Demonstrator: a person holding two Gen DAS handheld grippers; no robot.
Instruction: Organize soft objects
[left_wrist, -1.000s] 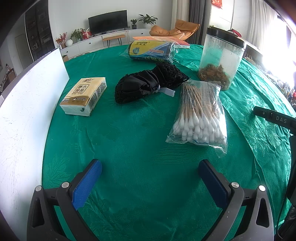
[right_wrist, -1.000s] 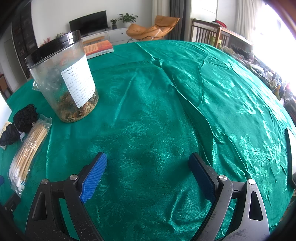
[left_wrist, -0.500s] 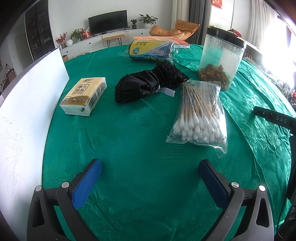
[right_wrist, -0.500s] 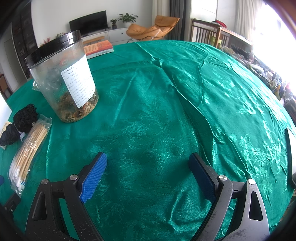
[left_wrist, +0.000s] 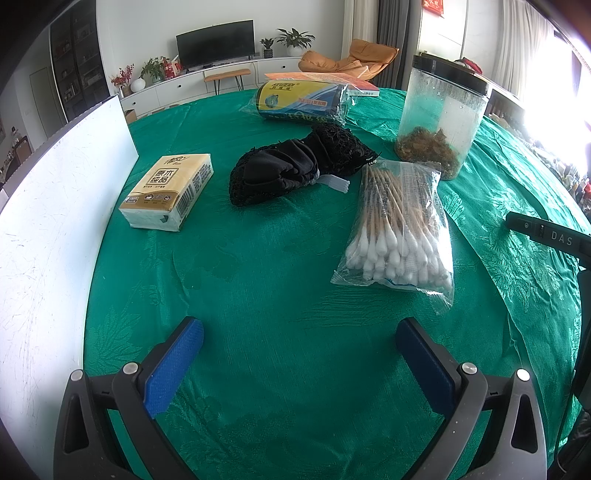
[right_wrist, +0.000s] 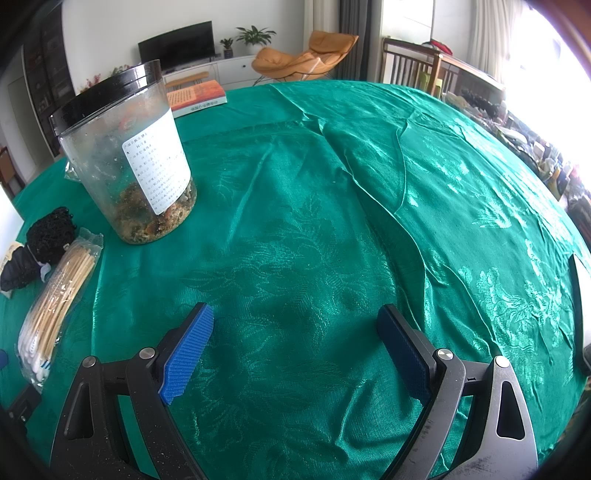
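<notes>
On the green tablecloth (left_wrist: 258, 280) lie a tan tissue pack (left_wrist: 168, 190), a black mesh bundle (left_wrist: 299, 166), a clear bag of cotton swabs (left_wrist: 399, 225) and a blue-and-yellow wrapped roll (left_wrist: 301, 100). My left gripper (left_wrist: 300, 338) is open and empty, low over bare cloth in front of them. My right gripper (right_wrist: 295, 323) is open and empty over bare cloth to the right. The swab bag (right_wrist: 55, 299) and the mesh bundle (right_wrist: 44, 236) show at the left edge of the right wrist view.
A clear jar with a black lid (left_wrist: 441, 118) stands behind the swabs; it also shows in the right wrist view (right_wrist: 129, 155). A white board (left_wrist: 44, 229) stands along the left. An orange book (right_wrist: 197, 98) lies at the back. The other gripper's black body (left_wrist: 550, 236) is at the right.
</notes>
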